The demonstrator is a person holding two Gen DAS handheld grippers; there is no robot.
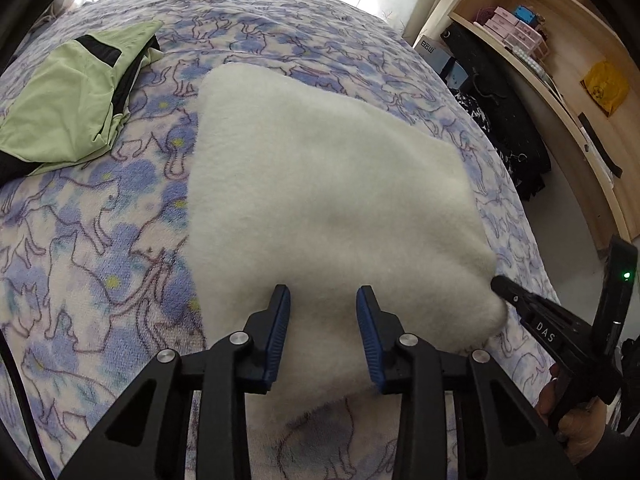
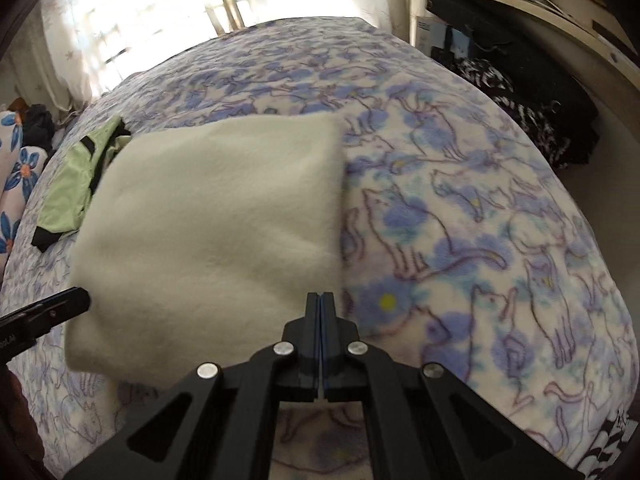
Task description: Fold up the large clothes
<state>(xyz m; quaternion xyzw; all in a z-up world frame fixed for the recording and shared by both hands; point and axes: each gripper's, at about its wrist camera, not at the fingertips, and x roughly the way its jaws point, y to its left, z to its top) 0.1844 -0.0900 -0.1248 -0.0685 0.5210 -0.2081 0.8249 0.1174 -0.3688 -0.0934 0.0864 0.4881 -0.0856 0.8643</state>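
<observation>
Your white fleece garment (image 1: 320, 184) lies folded on the bed (image 1: 100, 248), on the cat-print blanket, with its near edge right under both tools. Your left tongs (image 1: 324, 300) stand partly apart over that near edge; the blue pads are clear of the fabric on both sides, so nothing is clamped there. Your right tongs (image 2: 321, 300) are fully together at the garment's near right corner — from the left camera the tip seems to press into the fluffy corner, but whether any fleece is actually caught between the pads is hard to tell, since the right view is blurred.

What could go wrong from here:

- If the right tongs closed on air or on only the top layer, lifting will peel one ply away and undo the fold.
- The left tongs sit above the cloth rather than around it. Close them at this height and they will skim the pile and take nothing — or pinch the blanket along with the garment and drag the bedding.
- Lift with one side gripped and the other loose, and the thick fleece will sag and twist into a skewed fold.
- The folded green garment (image 1: 76, 96) lies near the far left corner; a wide sweep could land the fleece on it.
</observation>
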